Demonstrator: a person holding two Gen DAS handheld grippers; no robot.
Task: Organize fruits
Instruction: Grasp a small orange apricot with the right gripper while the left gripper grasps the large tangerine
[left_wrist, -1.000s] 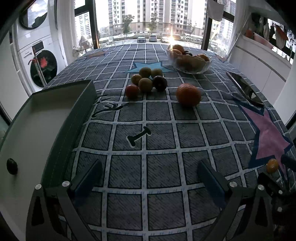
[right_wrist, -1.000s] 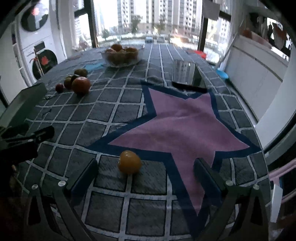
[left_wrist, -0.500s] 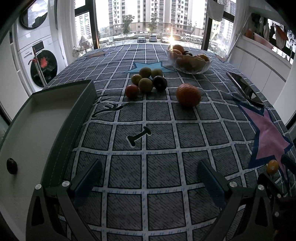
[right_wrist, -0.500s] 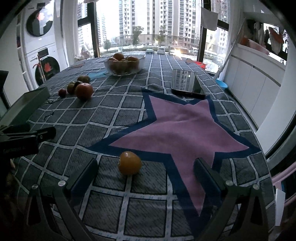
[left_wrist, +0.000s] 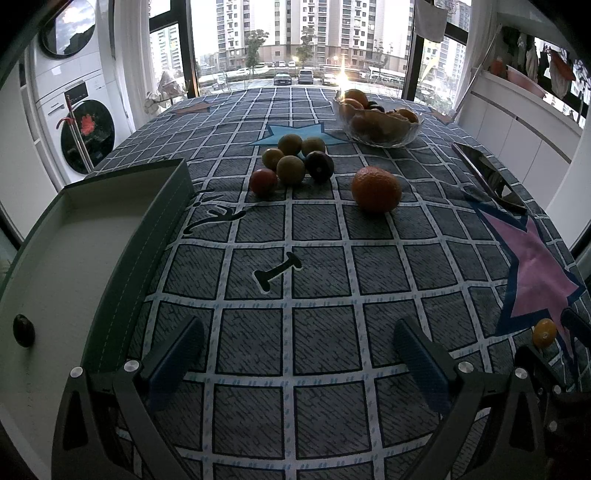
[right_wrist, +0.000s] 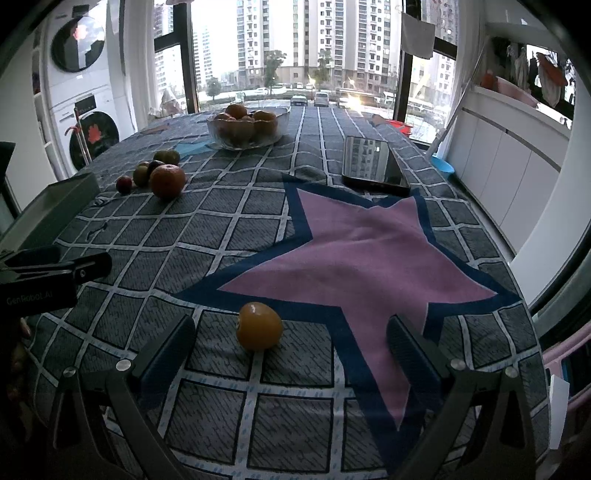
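— Fruit: where is it?
— A small, smooth, round yellow fruit (right_wrist: 259, 325) sits on the checked cloth (right_wrist: 229, 221) over the surface, between the wide-open fingers of the right claw (right_wrist: 290, 350).
— The left claw (left_wrist: 297, 354)?
— Wide open, holding nothing, beside the flat box (left_wrist: 74, 251).

It was a home laundry balcony: stacked washing machines (left_wrist: 79, 110), hung clothes (left_wrist: 546, 66), and apartment towers (left_wrist: 303, 33) outside.

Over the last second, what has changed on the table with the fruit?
Only the right gripper tilted upward: its view now shows more window. It took hold of nothing. The small orange fruit lies between its open fingers, the left gripper hangs open, and the big orange and tray stayed put.
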